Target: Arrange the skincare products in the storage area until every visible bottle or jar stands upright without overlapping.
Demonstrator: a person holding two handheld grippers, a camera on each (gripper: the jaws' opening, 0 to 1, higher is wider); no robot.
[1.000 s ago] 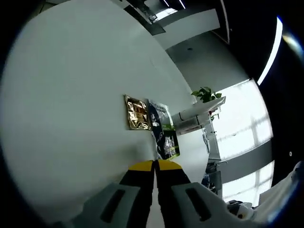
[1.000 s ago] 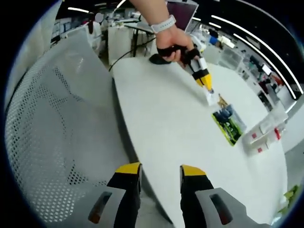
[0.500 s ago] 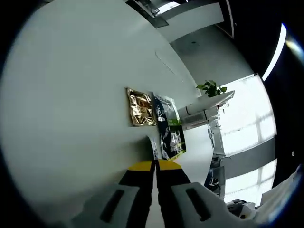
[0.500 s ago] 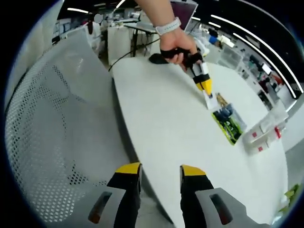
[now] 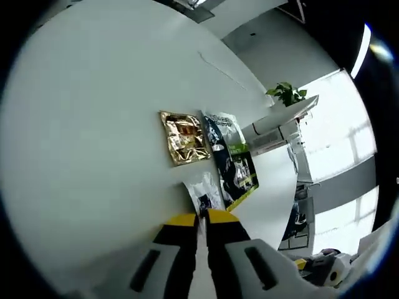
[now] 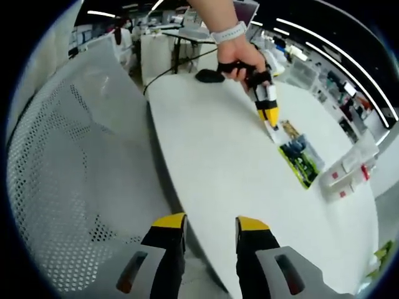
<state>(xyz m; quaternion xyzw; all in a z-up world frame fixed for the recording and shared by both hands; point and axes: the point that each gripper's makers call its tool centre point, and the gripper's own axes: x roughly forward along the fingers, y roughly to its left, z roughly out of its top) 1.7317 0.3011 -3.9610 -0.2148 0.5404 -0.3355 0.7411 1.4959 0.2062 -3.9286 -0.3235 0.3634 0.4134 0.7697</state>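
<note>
Three sachets on the white table point(image 5: 81, 124): left gripper point(image 5: 201, 218) clamped on a small clear sachet point(image 5: 202, 194), right gripper point(image 6: 204, 222) agape, empty

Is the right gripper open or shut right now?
Open: the right gripper hangs off the white table, its yellow-tipped fingers apart, nothing between.

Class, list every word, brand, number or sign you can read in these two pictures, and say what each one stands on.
None can be read.
Gold sachet: print blurred.
Dark and green sachet: lettering too small.
Small white sachet in the left gripper: dark mark, unreadable.
White boxes with red marks: too small.
</note>
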